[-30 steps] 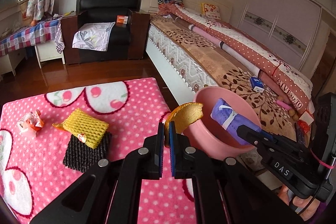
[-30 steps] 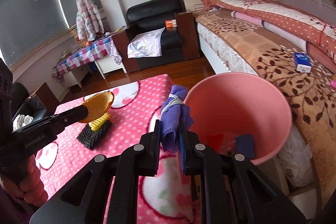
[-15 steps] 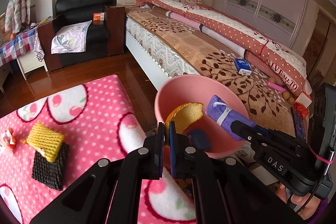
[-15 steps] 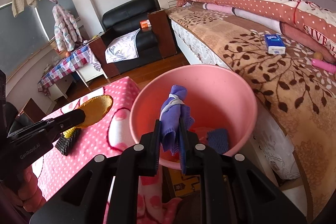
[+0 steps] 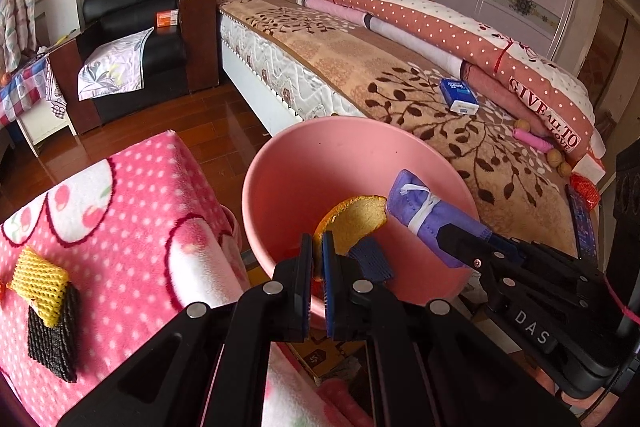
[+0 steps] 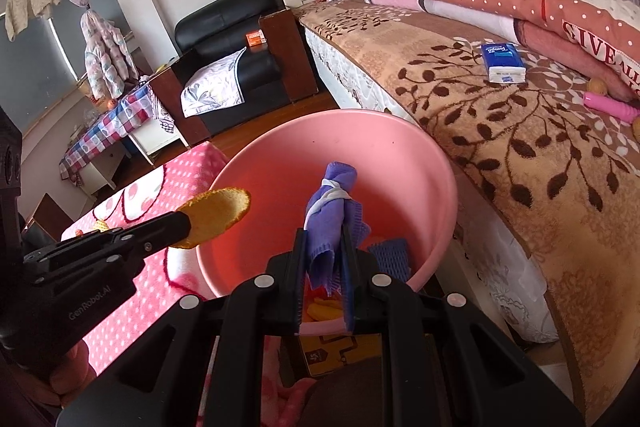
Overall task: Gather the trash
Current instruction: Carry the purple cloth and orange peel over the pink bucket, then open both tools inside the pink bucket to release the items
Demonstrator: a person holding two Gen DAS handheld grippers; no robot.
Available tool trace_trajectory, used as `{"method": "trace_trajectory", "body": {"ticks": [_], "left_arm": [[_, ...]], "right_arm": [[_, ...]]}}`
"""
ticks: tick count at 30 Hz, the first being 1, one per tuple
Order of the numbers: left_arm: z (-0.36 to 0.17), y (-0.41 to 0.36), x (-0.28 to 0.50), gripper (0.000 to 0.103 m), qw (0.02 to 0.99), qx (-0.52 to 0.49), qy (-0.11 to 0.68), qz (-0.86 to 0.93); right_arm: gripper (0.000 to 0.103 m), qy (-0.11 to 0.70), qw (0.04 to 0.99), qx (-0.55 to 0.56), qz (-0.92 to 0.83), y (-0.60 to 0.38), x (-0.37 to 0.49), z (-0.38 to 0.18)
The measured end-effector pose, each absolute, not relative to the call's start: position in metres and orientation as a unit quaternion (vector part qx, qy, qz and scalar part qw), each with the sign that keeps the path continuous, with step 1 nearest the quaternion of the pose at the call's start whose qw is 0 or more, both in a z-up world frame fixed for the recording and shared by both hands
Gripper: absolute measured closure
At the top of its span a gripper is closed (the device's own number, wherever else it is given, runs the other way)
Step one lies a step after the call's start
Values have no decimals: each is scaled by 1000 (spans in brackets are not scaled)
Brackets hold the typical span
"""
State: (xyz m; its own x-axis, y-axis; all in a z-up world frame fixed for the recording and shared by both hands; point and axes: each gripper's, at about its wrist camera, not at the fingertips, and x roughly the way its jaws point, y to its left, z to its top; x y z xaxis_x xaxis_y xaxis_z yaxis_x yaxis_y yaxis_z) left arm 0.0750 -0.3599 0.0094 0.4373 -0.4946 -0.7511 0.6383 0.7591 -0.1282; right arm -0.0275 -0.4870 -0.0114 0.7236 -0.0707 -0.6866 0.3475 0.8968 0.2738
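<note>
A pink plastic bin [image 5: 320, 163] [image 6: 400, 155] stands between the pink dotted table and the bed. My left gripper [image 5: 318, 247] is shut on an orange peel [image 5: 356, 217] [image 6: 218, 213] held over the bin's near rim. My right gripper [image 6: 324, 247] is shut on a rolled purple cloth [image 6: 330, 211] [image 5: 428, 211] above the bin's inside. A blue foam net [image 6: 390, 255] and orange scraps lie in the bin's bottom.
On the pink table [image 5: 132, 227] lie a yellow foam net [image 5: 38, 279] on a black one [image 5: 52, 339]. The bed [image 5: 400, 67] with a blue tissue pack [image 5: 458, 95] runs along the right. A black armchair [image 5: 136, 27] stands far left.
Both grippers have moved forward and right from over the table to over the bin, still holding the peel and the cloth. The bin now looks larger and closer.
</note>
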Motion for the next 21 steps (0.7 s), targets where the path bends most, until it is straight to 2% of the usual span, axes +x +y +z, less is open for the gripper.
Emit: {"method": "trace_trajectory", "body": {"ticks": [21], "left_arm": [[-9, -389, 82, 97, 831, 96, 428, -342]], "right_arm": [[87, 369, 899, 200, -122, -502, -20, -25]]}}
